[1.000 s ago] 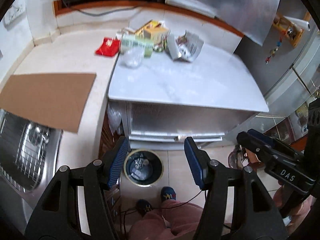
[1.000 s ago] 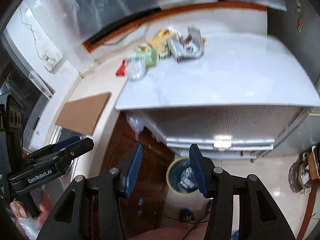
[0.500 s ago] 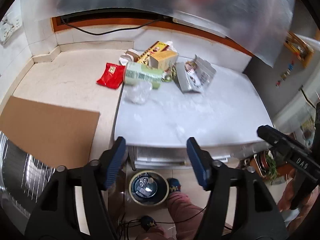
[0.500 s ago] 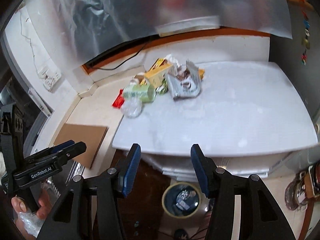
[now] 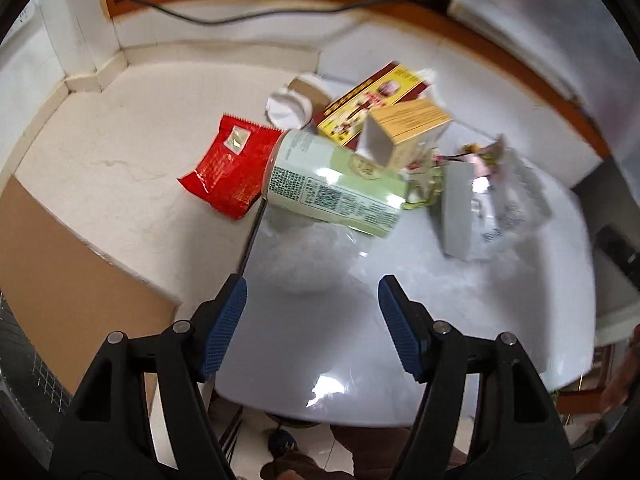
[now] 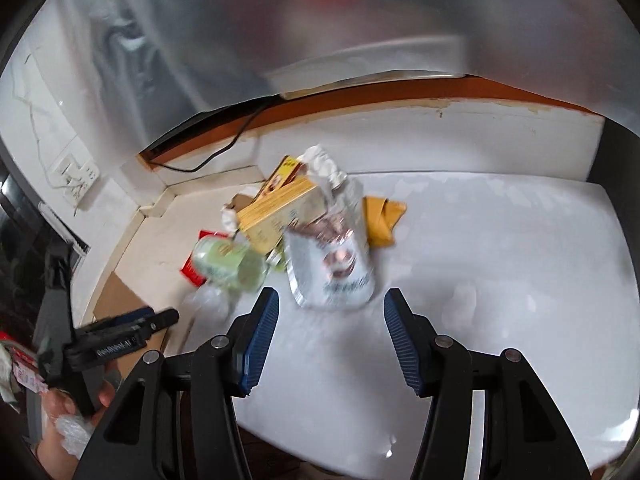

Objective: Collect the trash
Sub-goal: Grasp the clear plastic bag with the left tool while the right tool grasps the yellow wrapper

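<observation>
A pile of trash lies on the white top (image 5: 340,340): a pale green tube (image 5: 336,184) on its side, a red wrapper (image 5: 230,164), a yellow box (image 5: 404,130), a silver foil bag (image 5: 488,208) and a clear crumpled bag (image 5: 304,256). My left gripper (image 5: 312,300) is open and empty, just short of the clear bag. My right gripper (image 6: 330,312) is open and empty, just short of the silver foil bag (image 6: 334,268). The green tube (image 6: 228,264) lies left of that bag. The left gripper (image 6: 132,328) also shows in the right wrist view.
A brown cardboard sheet (image 5: 68,280) lies on the beige counter (image 5: 132,128) at the left, next to a sink rack (image 5: 24,360). A black cable (image 5: 248,12) runs along the back wall. A white paper cup (image 5: 292,100) lies behind the pile.
Both grippers have moved up from the bin on the floor and forward over the white top, close to the trash pile. Both stay open.
</observation>
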The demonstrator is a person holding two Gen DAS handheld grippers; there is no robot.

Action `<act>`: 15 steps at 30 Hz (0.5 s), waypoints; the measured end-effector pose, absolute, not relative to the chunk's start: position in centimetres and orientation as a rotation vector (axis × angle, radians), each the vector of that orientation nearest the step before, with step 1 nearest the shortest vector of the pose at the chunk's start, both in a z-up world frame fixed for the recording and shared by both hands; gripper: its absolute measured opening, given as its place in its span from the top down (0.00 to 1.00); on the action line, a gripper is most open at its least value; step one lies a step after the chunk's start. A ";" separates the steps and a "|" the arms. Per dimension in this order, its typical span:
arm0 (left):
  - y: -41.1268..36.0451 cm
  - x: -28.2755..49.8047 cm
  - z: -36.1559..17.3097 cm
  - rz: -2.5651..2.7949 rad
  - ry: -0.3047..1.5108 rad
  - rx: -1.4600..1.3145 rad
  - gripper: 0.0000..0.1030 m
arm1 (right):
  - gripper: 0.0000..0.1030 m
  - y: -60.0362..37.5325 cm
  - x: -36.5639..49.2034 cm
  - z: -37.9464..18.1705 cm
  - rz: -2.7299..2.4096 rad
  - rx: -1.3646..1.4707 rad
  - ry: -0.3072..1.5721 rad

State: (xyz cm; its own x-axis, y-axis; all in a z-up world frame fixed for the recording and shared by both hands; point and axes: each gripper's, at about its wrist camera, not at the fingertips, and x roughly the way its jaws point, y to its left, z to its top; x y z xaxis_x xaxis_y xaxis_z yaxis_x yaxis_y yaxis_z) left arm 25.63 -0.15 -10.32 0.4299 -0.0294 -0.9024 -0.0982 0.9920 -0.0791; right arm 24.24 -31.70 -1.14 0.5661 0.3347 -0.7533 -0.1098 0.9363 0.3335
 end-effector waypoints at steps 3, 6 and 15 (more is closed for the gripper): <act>-0.3 27.6 -12.4 0.075 1.168 -0.132 0.37 | 0.46 -33.3 27.9 -1.5 0.274 0.284 0.938; -0.4 28.8 -13.8 0.093 1.196 -0.137 0.37 | 0.46 -34.6 31.5 -2.3 0.265 0.289 0.951; -1.1 31.8 -16.2 0.107 1.230 -0.165 0.37 | 0.46 -35.7 39.5 -8.6 0.278 0.337 1.069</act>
